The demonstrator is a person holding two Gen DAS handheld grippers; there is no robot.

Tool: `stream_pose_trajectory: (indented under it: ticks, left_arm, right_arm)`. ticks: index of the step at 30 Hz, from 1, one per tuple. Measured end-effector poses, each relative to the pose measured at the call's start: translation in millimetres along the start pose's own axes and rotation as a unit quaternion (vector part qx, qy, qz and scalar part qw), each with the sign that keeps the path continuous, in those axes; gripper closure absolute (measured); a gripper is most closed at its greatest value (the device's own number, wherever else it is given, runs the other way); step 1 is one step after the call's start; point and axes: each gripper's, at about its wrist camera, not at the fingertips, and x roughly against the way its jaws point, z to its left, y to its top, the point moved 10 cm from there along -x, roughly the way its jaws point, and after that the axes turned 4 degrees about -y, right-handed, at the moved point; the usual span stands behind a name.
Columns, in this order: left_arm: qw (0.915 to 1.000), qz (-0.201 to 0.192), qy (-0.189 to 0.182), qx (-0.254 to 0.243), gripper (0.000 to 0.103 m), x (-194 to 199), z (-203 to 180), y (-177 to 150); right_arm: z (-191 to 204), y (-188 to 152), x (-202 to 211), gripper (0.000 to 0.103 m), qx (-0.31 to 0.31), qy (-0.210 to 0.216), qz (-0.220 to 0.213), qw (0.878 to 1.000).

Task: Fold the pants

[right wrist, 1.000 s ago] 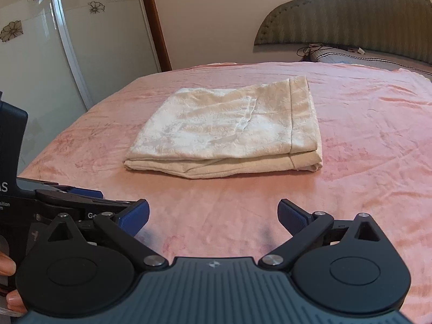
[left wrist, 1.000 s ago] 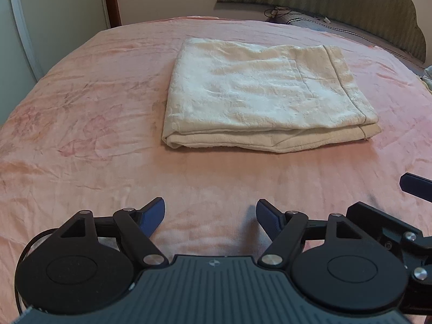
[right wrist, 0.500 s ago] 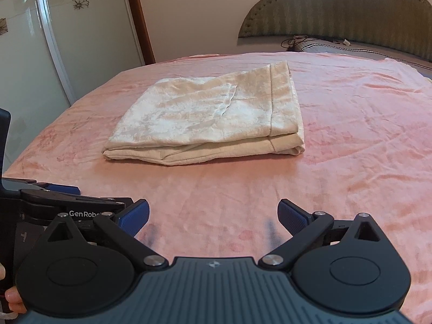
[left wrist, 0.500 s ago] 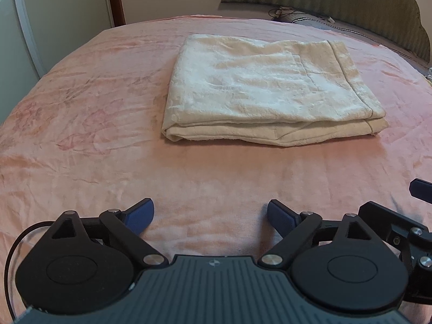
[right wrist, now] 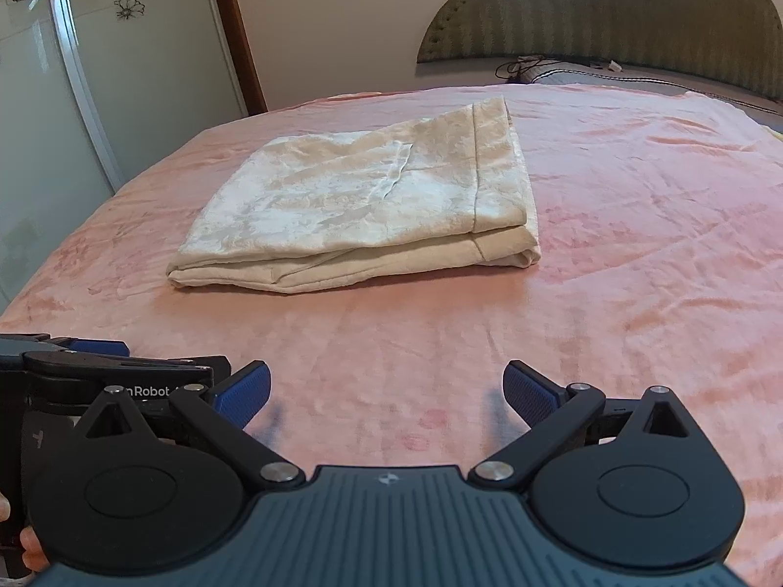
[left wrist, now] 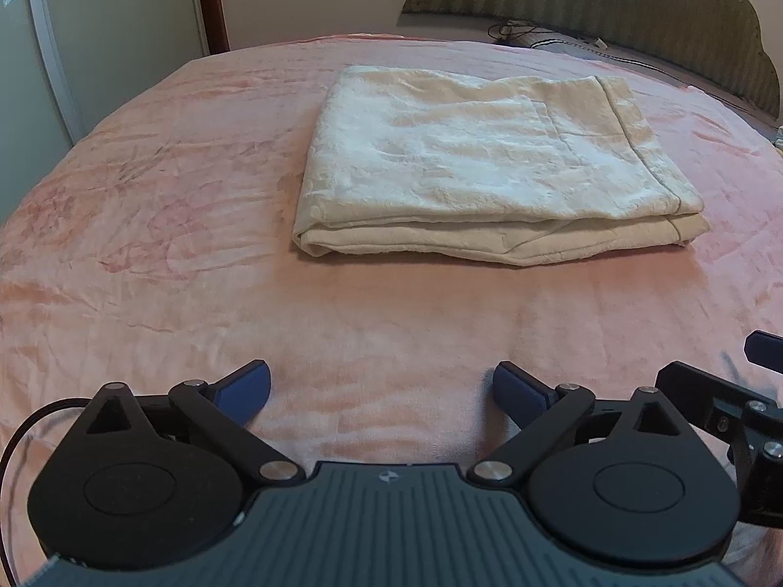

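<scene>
Cream pants (left wrist: pixel 484 166) lie folded into a thick rectangle on the pink bedspread (left wrist: pixel 171 244), well ahead of both grippers; in the right wrist view the pants (right wrist: pixel 362 205) sit left of centre. My left gripper (left wrist: pixel 381 389) hovers low over the bedspread near its front, its jaws opening wide with nothing between them. My right gripper (right wrist: pixel 386 391) is open over bare bedspread (right wrist: pixel 636 244), also holding nothing. The left gripper's body (right wrist: pixel 98 381) shows at the left edge of the right wrist view, with a person's fingers below it.
A padded headboard (right wrist: pixel 611 5) and a pillow with a cable (right wrist: pixel 553 71) lie at the far end of the bed. A glass sliding door (right wrist: pixel 98 73) with flower decals stands beyond the bed's left edge. The right gripper's fingertip (left wrist: pixel 763 349) pokes in at the left view's right edge.
The left gripper's jaws have spread wider apart. Both views have shifted slightly, with the folded pants staying put on the bed.
</scene>
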Motion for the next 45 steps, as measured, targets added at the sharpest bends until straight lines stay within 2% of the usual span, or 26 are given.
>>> stream_pose_trajectory:
  ticks: [5, 19, 45]
  left_arm:
    - [1.0000, -0.007, 0.001, 0.001, 0.000, -1.7, 0.5, -0.6]
    - [0.9997, -0.022, 0.003, -0.005, 0.000, -3.2, -0.1, -0.5]
    - [0.9997, -0.023, 0.003, -0.008, 0.000, -4.0, -1.1, 0.1]
  right_arm:
    - [0.3, -2.1, -2.4, 0.001, 0.002, 0.005, 0.003, 1.000]
    - [-2.9, -6.2, -8.2, 0.001, -0.009, 0.005, 0.004, 1.000]
    - [1.6, -5.7, -14.1, 0.001, 0.009, -0.005, -0.005, 1.000]
